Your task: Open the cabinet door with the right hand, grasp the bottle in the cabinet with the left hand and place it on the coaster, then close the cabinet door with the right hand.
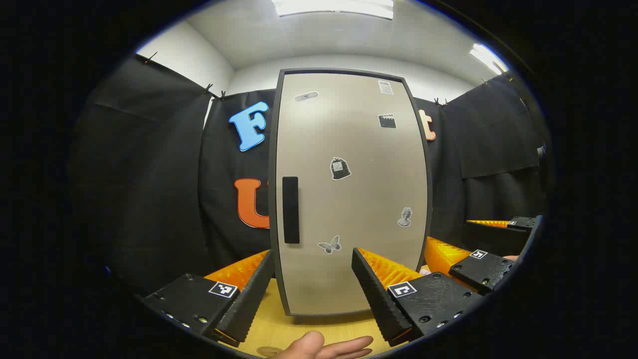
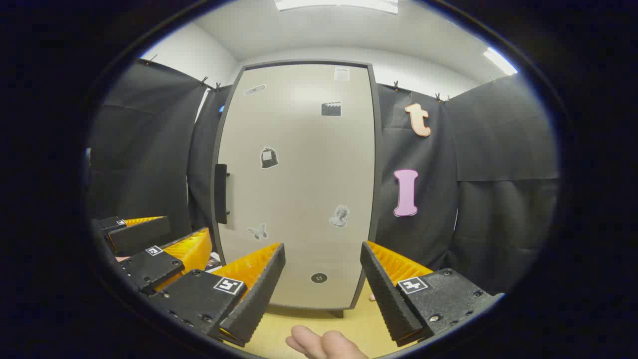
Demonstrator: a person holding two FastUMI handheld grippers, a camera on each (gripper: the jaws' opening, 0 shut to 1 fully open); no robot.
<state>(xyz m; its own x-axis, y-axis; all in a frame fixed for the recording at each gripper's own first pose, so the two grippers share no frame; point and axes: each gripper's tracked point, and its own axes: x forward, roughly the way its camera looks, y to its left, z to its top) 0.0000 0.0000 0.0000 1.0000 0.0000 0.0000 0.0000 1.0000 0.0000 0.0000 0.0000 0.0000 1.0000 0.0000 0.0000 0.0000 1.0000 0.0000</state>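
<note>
A tall cabinet stands on the table with its beige door (image 1: 349, 199) closed; stickers dot the door. Its dark vertical handle (image 1: 290, 209) runs along the door's left edge. My left gripper (image 1: 311, 279) is open a short way in front of the door's lower part, with nothing between its fingers. To its right, my right gripper (image 1: 448, 232) is also open. In the right gripper view, the closed door (image 2: 299, 189) and handle (image 2: 221, 193) face me, my right gripper (image 2: 321, 279) is open and empty, and the left gripper (image 2: 184, 225) is at the left. The closed door hides whatever is inside the cabinet.
The cabinet rests on a light wooden table (image 1: 279, 324) (image 2: 349, 319). Black cloth walls close in behind and on both sides. Part of a hand (image 1: 324, 346) (image 2: 324, 344) lies at the bottom edge of each view.
</note>
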